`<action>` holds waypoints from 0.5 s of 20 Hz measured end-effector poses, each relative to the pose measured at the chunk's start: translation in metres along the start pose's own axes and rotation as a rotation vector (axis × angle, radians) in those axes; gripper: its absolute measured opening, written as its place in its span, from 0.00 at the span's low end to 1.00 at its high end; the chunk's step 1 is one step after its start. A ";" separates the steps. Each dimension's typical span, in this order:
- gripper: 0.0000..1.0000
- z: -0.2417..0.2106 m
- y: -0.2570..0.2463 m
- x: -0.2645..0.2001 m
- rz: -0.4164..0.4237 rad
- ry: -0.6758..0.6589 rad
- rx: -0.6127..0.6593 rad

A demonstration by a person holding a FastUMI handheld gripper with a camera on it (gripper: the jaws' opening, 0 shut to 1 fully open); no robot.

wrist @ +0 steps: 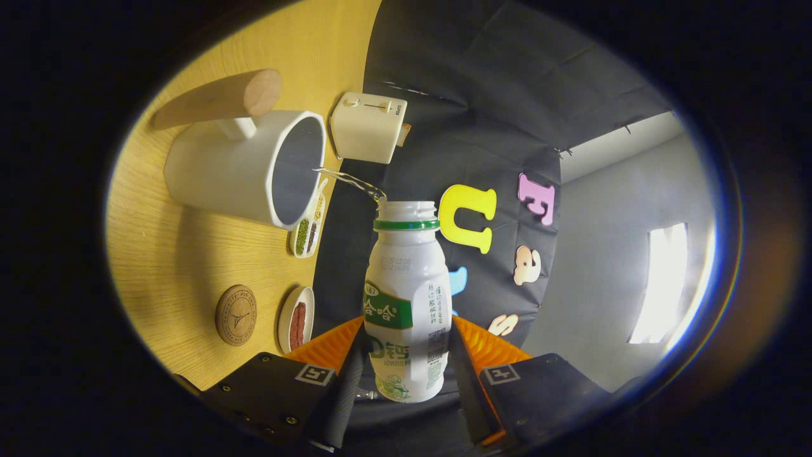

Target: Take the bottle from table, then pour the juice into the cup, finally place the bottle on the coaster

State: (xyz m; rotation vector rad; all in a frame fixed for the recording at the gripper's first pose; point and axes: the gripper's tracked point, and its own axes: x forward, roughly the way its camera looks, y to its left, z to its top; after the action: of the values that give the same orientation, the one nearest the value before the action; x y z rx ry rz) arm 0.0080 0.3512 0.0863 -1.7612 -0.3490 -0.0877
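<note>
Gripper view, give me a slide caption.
Gripper tilts the bottle, pouring a thin stream into the white cup.

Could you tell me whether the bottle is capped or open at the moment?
Open. The bottle, held between the fingers, has no cap on its threaded neck, and a thin stream runs from its mouth into the white cup.

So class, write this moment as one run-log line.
phase: pouring | gripper: shut on bottle, tilted | stream entering cup | coaster: bare, beside cup
</note>
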 end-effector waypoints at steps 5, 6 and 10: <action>0.71 0.000 -0.003 -0.001 -0.005 0.000 -0.011; 0.71 0.000 -0.004 -0.002 -0.007 -0.002 -0.015; 0.71 -0.001 -0.008 -0.002 -0.014 -0.004 -0.025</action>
State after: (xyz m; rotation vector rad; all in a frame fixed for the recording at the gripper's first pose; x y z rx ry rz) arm 0.0041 0.3517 0.0931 -1.7844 -0.3648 -0.0992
